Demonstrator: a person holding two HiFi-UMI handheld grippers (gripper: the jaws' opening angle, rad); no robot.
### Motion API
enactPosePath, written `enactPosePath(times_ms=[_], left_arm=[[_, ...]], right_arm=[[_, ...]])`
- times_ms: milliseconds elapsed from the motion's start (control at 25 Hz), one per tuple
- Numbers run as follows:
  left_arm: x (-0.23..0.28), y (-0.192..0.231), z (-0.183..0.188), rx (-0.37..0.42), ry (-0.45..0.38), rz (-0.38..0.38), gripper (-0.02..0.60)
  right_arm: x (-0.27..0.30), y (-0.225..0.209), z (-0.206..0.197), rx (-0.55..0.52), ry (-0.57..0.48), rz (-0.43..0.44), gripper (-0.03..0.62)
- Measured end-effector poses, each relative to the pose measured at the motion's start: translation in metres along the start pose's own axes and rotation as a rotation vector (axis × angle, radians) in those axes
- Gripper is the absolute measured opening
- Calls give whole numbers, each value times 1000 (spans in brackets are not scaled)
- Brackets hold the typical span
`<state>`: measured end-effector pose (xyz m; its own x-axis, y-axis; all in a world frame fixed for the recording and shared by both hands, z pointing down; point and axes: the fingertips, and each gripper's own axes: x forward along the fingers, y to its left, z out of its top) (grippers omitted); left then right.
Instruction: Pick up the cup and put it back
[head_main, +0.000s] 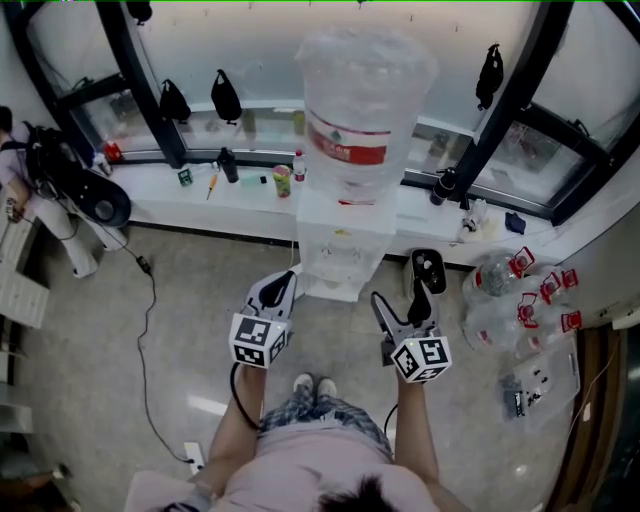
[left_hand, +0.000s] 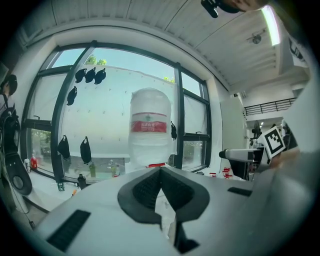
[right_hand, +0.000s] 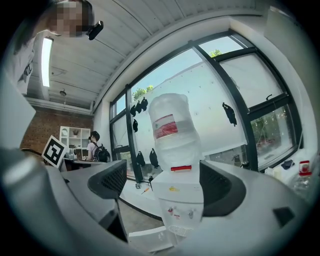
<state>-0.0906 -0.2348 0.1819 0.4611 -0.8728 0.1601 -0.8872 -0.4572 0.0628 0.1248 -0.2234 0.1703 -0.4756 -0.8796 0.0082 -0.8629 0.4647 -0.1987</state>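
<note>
Before one dispenser (head_main: 335, 250) hover left claw (head_main: 288, 278), right claw (head_main: 398, 295).

Head view looks down; both gripper views — nearer — share the dispenser (head_main: 340, 245).

A small cup (head_main: 282, 180) shows only in the head view, greenish with some red on its side; it is too small to make out further. It stands upright on the white window sill (head_main: 190, 195). It is near the left side of the water dispenser (head_main: 335, 250), apart from it. A small bottle (head_main: 298, 167) stands just beside it on the right. The cup stands free, well away from both grippers.
</note>
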Motion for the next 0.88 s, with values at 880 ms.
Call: enactPosePath(times_ms=[880], left_arm=[[105,37,-126,80,-8,-7,25]], right_arm=[[90,-54,-144,-55,41,79,448]])
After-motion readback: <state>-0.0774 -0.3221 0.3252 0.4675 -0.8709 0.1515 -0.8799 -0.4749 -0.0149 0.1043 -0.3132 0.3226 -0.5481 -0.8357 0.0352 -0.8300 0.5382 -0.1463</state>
